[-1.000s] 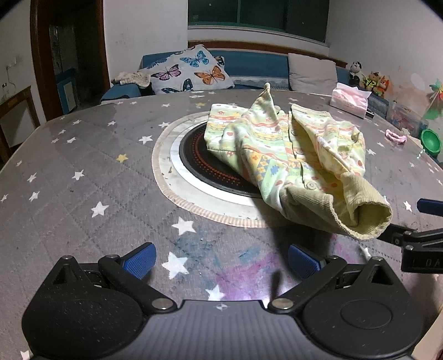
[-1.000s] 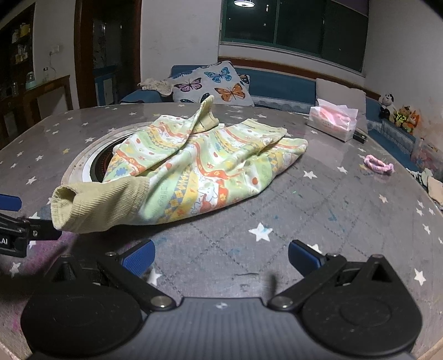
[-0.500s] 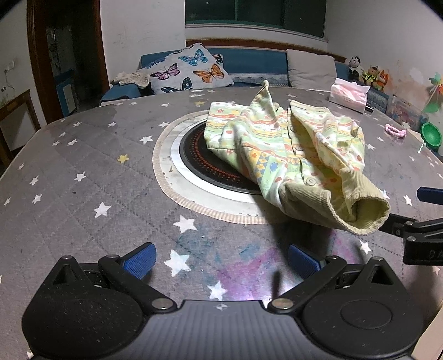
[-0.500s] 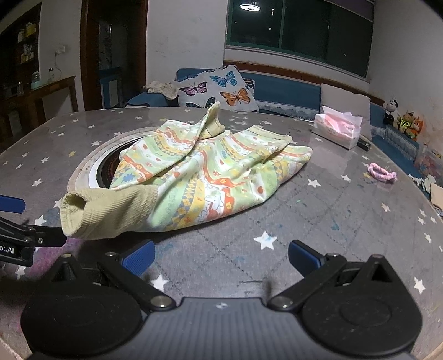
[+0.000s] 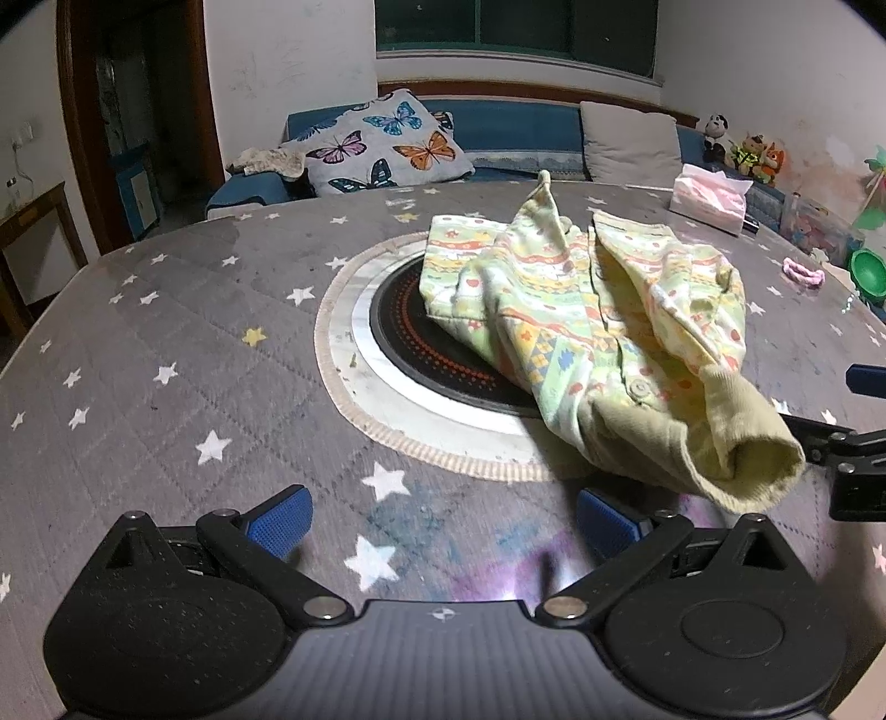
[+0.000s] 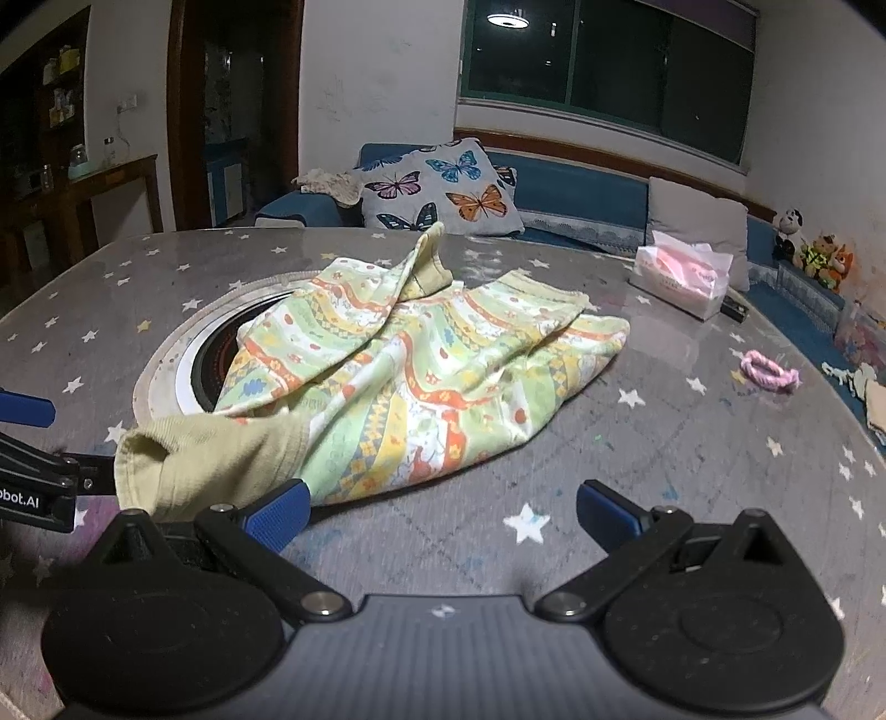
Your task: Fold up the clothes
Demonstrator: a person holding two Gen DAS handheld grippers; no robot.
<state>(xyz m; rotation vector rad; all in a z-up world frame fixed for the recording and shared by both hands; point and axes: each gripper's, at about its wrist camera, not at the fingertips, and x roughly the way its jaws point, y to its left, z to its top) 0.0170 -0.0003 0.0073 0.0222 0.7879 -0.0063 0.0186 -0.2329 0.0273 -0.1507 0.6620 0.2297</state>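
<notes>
both grippers, left (image 5: 443,515) and right (image 6: 440,512), sit spread wide with nothing in them. the crumpled patterned garment (image 6: 421,376) lies half over the table's round burner (image 5: 437,354). grabbing that bunched ribbed cuff (image 5: 736,465) probably drags the whole heap instead of flattening it.

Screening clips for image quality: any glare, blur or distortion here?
Left wrist view: strong fisheye bending of the table; garment sharp. Right wrist view: ceiling lamp reflected in the window, glare on the tabletop behind the garment, near cuff slightly soft.
</notes>
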